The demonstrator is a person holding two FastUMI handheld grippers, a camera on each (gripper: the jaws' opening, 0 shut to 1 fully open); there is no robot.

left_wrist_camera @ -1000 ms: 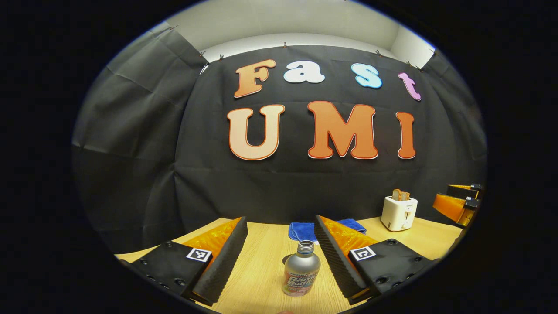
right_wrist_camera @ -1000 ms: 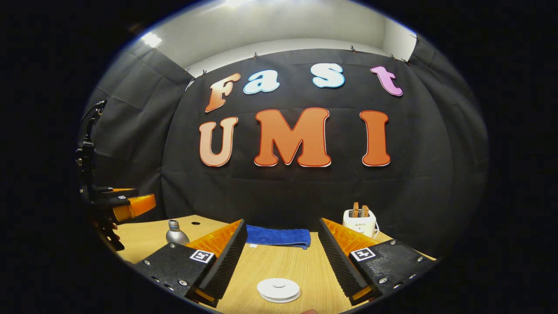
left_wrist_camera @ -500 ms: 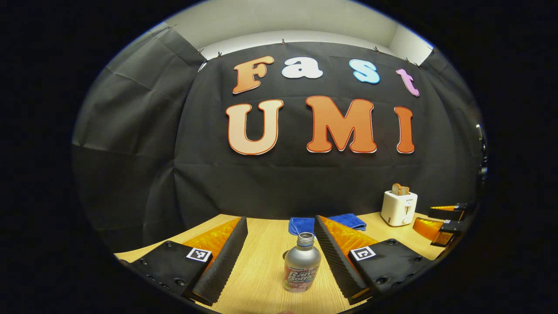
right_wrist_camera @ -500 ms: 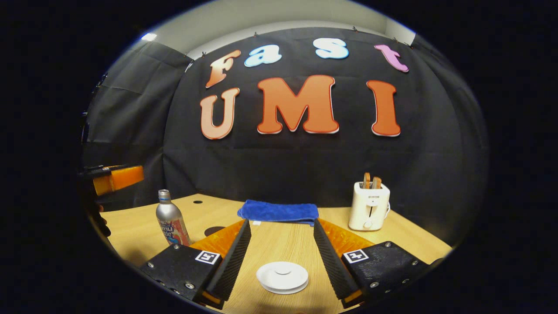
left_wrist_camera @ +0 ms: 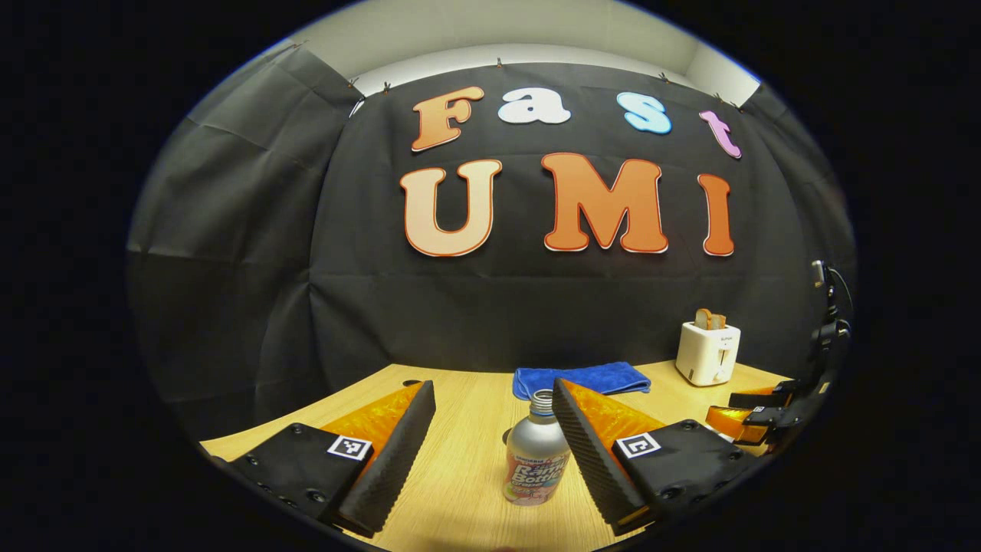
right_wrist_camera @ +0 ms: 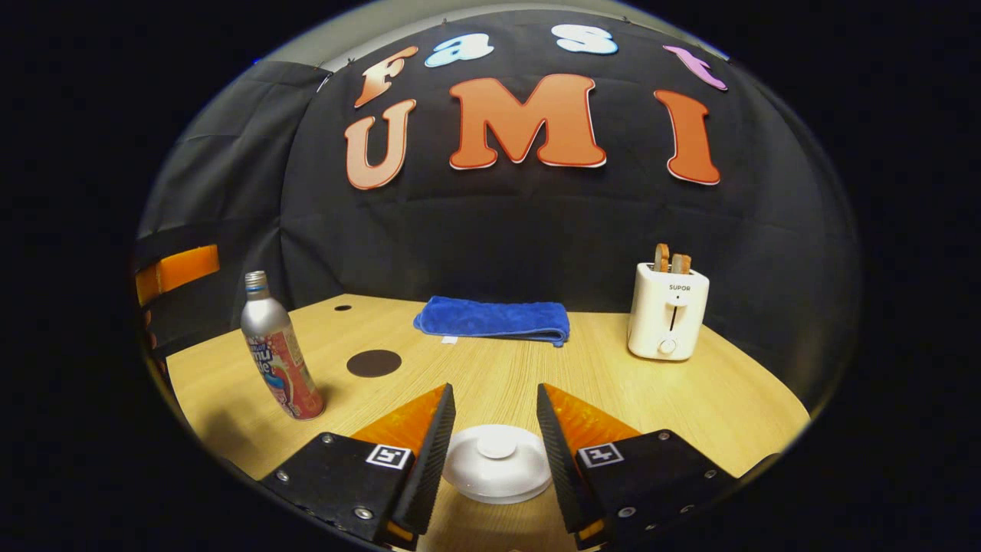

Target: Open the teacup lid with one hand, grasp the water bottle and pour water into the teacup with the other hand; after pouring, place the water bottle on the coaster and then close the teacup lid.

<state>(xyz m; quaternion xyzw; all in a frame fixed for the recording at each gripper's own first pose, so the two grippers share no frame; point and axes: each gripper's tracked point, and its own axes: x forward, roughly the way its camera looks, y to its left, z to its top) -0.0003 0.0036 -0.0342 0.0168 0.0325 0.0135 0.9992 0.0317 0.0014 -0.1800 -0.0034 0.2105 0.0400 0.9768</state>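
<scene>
A silver water bottle point(left_wrist_camera: 536, 460) with a colourful label and no cap stands on the wooden table point(left_wrist_camera: 460, 475). It is between the fingers of my left gripper point(left_wrist_camera: 490, 429), which is open, and close to the right-hand finger without being touched. My right gripper point(right_wrist_camera: 494, 414) hangs low over the white teacup lid point(right_wrist_camera: 497, 462). Its fingers flank the lid's knob with a gap on each side, so it is open. The cup under the lid is hidden. A dark round coaster point(right_wrist_camera: 373, 363) lies right of the bottle point(right_wrist_camera: 274, 360).
A folded blue cloth point(right_wrist_camera: 494, 318) lies at the table's back, and a white toaster point(right_wrist_camera: 667, 310) with bread slices stands at the back right. The left gripper point(right_wrist_camera: 176, 268) shows at the far left edge, the right gripper point(left_wrist_camera: 755, 414) at the right of the left gripper view.
My right gripper has come down and forward over the lid, with its fingers closer together. My left gripper has crept towards the bottle, which now sits nearer its right-hand finger.
</scene>
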